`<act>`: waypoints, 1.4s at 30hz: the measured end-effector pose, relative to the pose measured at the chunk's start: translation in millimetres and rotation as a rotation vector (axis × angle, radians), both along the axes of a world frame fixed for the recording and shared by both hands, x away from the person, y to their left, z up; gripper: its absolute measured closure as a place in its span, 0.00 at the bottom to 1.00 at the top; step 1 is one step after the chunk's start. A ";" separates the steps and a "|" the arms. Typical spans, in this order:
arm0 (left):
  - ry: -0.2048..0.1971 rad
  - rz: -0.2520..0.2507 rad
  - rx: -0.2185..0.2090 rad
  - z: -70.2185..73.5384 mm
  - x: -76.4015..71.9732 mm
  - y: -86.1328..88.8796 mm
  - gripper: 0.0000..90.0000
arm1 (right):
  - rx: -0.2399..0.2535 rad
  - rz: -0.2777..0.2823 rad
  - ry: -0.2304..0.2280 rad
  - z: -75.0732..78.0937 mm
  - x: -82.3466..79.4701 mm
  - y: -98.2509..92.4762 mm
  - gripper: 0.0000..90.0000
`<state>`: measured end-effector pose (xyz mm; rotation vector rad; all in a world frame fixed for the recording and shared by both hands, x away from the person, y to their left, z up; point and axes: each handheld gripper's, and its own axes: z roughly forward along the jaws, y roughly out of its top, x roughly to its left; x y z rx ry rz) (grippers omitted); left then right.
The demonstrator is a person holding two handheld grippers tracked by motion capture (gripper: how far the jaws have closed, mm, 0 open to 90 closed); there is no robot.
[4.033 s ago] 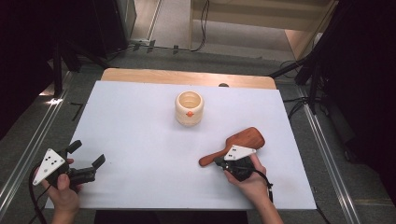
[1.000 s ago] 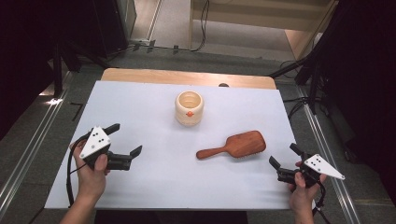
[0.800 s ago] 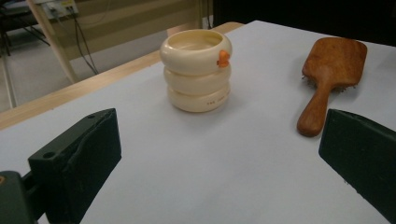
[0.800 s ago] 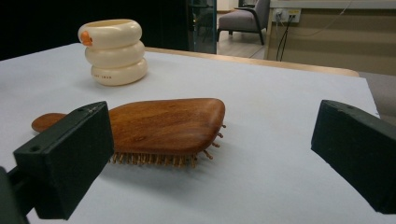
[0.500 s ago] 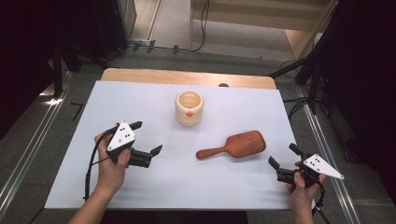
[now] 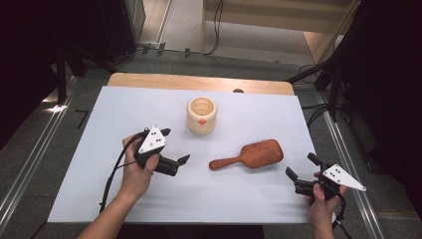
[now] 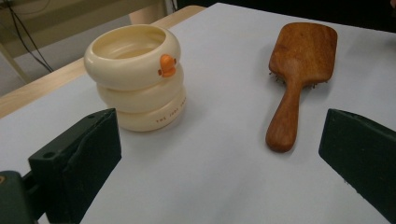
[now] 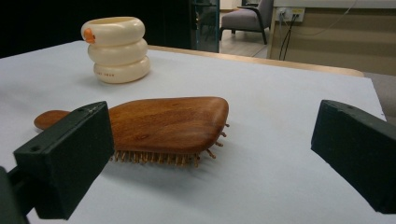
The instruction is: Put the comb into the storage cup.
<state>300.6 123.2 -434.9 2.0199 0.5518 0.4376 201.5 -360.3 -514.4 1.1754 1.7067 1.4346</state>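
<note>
A cream ringed cup (image 6: 201, 115) with an orange beak stands upright at the middle back of the white table (image 6: 124, 109). A wooden hairbrush (image 6: 255, 155) lies bristles down to its front right, handle pointing left. My left gripper (image 6: 175, 145) is open, left of the brush handle and in front of the cup, touching neither. In the left gripper view the cup (image 7: 135, 77) and brush (image 7: 299, 65) lie beyond its open jaws. My right gripper (image 6: 300, 165) is open near the front right corner, apart from the brush head (image 8: 163, 123); the cup (image 8: 119, 49) stands behind.
A wooden strip (image 6: 199, 82) runs along the table's far edge. Metal rails (image 6: 30, 164) flank the table on the floor, and cables (image 6: 216, 30) lie beyond it. A chair (image 8: 247, 18) stands far behind in the right gripper view.
My left gripper has moved from the front left toward the middle, close to the brush handle. My right gripper left the brush earlier and has stayed at the front right.
</note>
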 end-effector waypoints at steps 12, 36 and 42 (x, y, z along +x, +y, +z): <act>0.029 -0.061 0.047 -7.1 11.0 -30.6 0.00 | 0.003 0.010 0.001 -0.7 0.9 -0.1 0.00; 0.100 -0.159 0.095 -22.0 29.0 -84.3 0.03 | -0.001 0.021 0.003 -2.4 3.2 0.8 0.00; 0.110 -0.177 0.120 -25.7 30.7 -95.4 0.03 | -0.005 0.020 0.000 -2.7 3.7 0.4 0.00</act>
